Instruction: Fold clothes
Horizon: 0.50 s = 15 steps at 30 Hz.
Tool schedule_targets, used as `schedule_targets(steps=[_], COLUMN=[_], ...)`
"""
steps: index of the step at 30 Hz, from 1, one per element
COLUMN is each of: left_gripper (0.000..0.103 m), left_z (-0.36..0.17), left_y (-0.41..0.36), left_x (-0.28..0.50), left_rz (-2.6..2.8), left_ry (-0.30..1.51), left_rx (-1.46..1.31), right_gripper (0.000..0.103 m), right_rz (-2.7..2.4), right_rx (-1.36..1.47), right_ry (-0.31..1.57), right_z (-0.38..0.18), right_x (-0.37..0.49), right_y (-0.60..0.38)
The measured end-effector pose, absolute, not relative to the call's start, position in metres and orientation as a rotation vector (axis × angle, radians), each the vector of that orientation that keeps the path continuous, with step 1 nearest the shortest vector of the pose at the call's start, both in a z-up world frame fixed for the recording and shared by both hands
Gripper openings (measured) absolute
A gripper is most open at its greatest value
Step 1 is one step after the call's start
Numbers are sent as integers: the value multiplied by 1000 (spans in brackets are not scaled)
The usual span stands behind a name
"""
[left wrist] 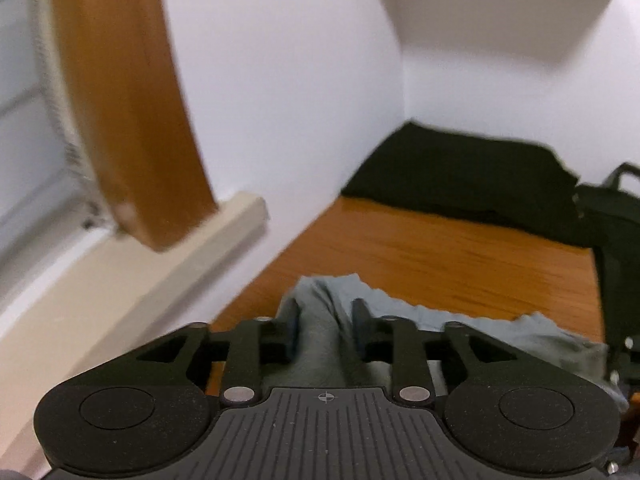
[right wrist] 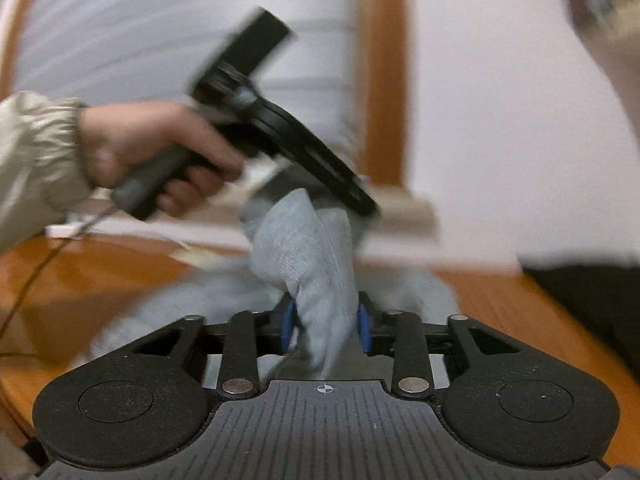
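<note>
Between the blue pads of my right gripper (right wrist: 325, 322) a thick bunch of the grey garment (right wrist: 308, 248) is pinched; the knit cloth rises up out of the jaws in a tall fold, and more of it trails down blurred onto the wooden tabletop (right wrist: 80, 280) below. Just beyond that fold, in the right wrist view, my left hand (right wrist: 160, 152) grips the handle of the other tool, a pale puffy sleeve (right wrist: 36, 160) at the wrist, and the tool's black body slants down to meet the far end of the same cloth. A thin cable (right wrist: 28, 284) curves over the wood at the left.

From the left wrist camera, my left gripper (left wrist: 325, 326) is likewise clamped on the grey garment (left wrist: 320, 320), a ridge of fabric squeezed between its two fingers, with the rest spreading away to the right over the tabletop (left wrist: 440, 256). At the right edge of that view part of a black tool (left wrist: 616, 240) shows. Farther back on the wood, against the white wall (left wrist: 288, 80), lies a dark folded cloth (left wrist: 460, 176). Off to the left a wooden-framed panel (left wrist: 120, 100) leans above a cream ledge (left wrist: 160, 264).
</note>
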<state>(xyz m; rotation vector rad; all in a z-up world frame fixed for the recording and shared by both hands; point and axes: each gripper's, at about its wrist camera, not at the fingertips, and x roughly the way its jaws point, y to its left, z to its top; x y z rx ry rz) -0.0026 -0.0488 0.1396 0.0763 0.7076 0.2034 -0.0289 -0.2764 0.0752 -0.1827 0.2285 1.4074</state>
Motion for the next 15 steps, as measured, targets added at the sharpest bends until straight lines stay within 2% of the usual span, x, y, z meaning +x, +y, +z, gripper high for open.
schedule_targets(steps=[1, 3, 6, 9, 12, 14, 15], left_gripper=[38, 60, 62, 63, 63, 63, 63], left_z=[137, 135, 133, 129, 120, 111, 106], left_y=[-49, -45, -35, -19, -1, 9, 13], left_x=[1, 0, -10, -27, -52, -67, -75], left_rz=[197, 185, 194, 213, 233, 247, 253], left_ry=[695, 669, 651, 648, 646, 643, 640], left_rx=[59, 19, -5, -26, -45, -56, -62], right_gripper=[39, 44, 48, 55, 56, 55, 41], right_rz=[1386, 1344, 1277, 1277, 1261, 1254, 1246], right_rx=[-168, -140, -97, -85, -90, -86, -87], right_ry=[262, 329, 428, 451, 474, 496, 496], right_z=[68, 54, 33, 33, 33, 33, 33], right_x=[-18, 5, 39, 42, 42, 43, 45], right_y=[-278, -282, -287, -287, -282, -278, -277])
